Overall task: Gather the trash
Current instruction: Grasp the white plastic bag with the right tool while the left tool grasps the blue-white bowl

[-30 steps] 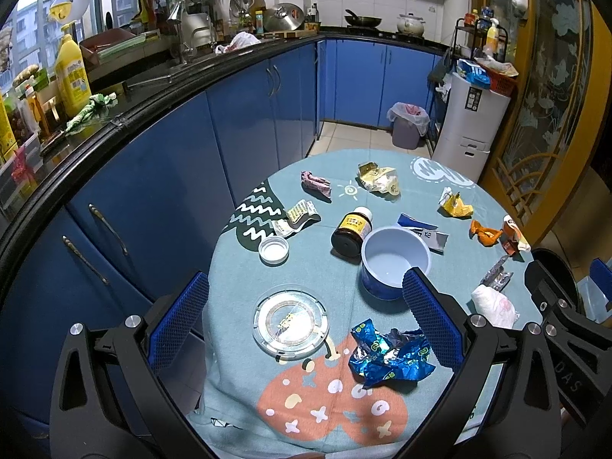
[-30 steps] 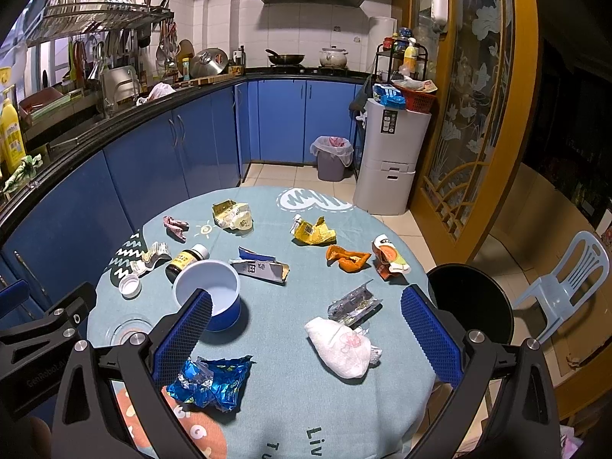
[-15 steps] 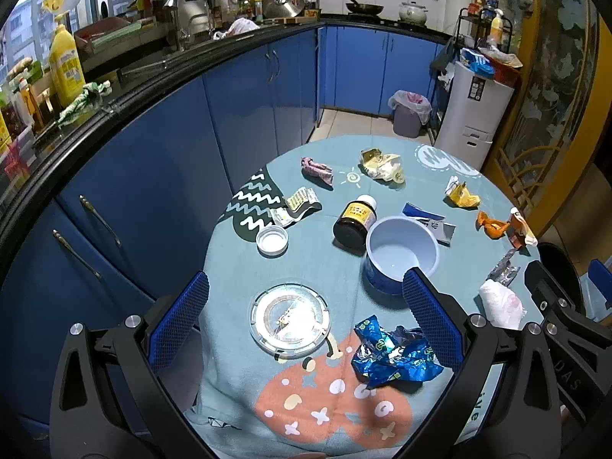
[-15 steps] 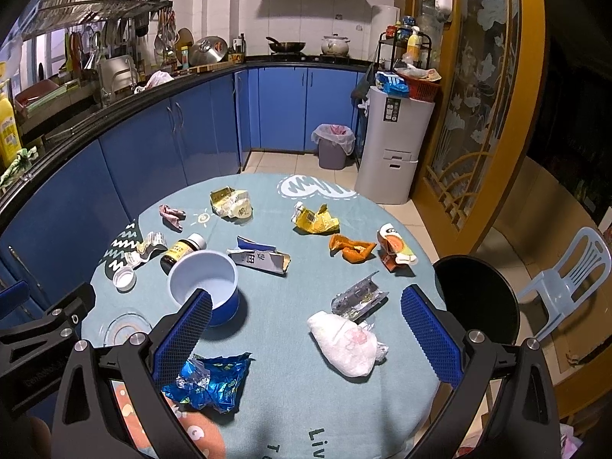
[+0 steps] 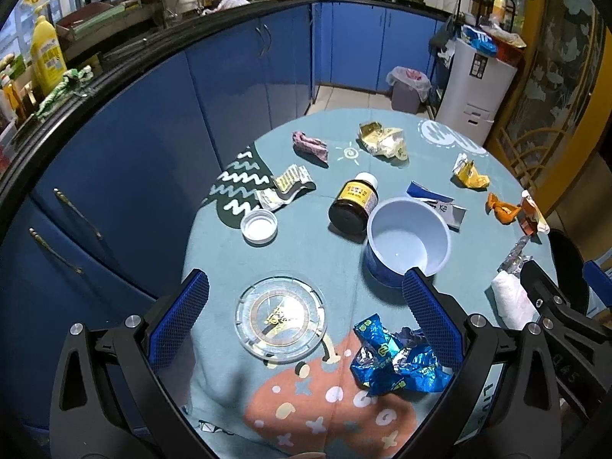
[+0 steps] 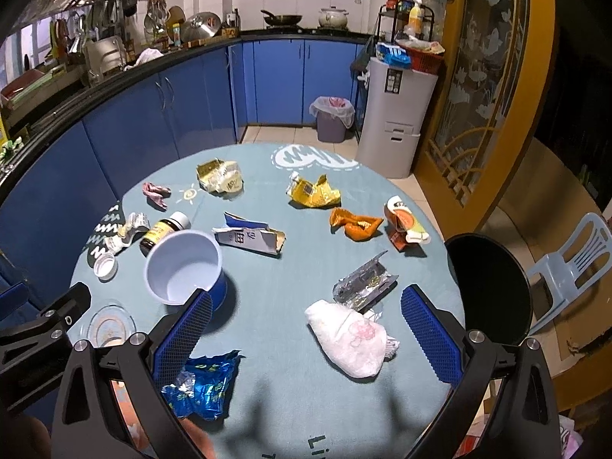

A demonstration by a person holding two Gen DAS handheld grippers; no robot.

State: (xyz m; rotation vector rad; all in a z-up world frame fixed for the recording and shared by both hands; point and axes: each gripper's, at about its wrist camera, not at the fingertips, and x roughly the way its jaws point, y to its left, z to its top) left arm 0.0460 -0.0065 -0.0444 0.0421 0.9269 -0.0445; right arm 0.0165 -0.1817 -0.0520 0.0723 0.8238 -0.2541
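Both grippers nearer table; blue bowl (image 5: 407, 243) empty, glass ashtray (image 5: 281, 319) empty.

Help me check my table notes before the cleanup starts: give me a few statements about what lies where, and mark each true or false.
1. The blue bowl is empty. True.
2. The dark pill bottle stands upright. False: it lies on its side beside the bowl.
3. The left gripper is shut on the blue foil wrapper. False: it is open, and the wrapper lies loose on the tablecloth.
4. The right gripper is open and holds nothing. True.
5. The white crumpled bag lies next to a silver foil wrapper. True.
6. The white bottle cap sits inside the glass ashtray. False: it lies on the cloth, apart from the ashtray.
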